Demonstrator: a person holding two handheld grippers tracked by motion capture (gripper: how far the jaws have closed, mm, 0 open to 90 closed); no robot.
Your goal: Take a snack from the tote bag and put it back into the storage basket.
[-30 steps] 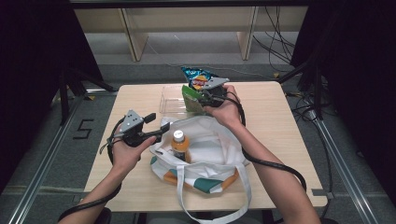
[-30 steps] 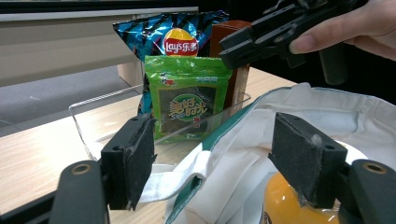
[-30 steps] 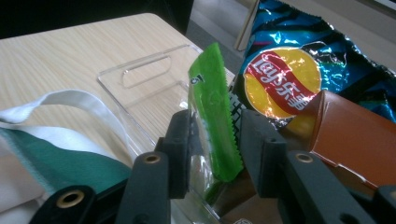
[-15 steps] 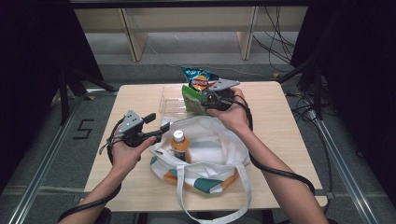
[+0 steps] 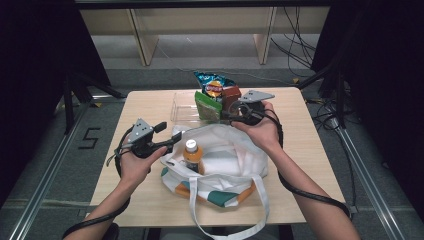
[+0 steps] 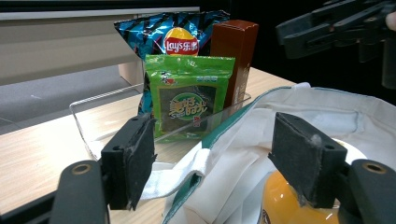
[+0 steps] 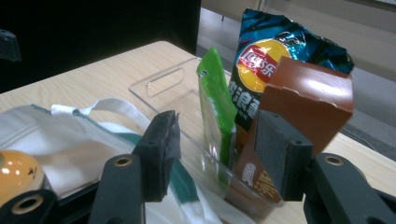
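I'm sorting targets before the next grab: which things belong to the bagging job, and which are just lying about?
In the job:
white tote bag
orange drink bottle, inside it
clear tray
green snack packet
brown box
chip bag
left claw
right claw

Lying about:
floor cables
wooden shelf legs

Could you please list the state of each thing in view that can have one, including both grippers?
Left gripper: open, jaws on either side of the bag's rim.
Right gripper: open, at the clear tray, holding nothing.
Tote bag: open, lying on the table.
Orange bottle: capped, upright in the bag.
Clear tray: holding three items.
Green packet: sealed, upright.
Chips bag: sealed, upright.
Brown box: closed, upright.
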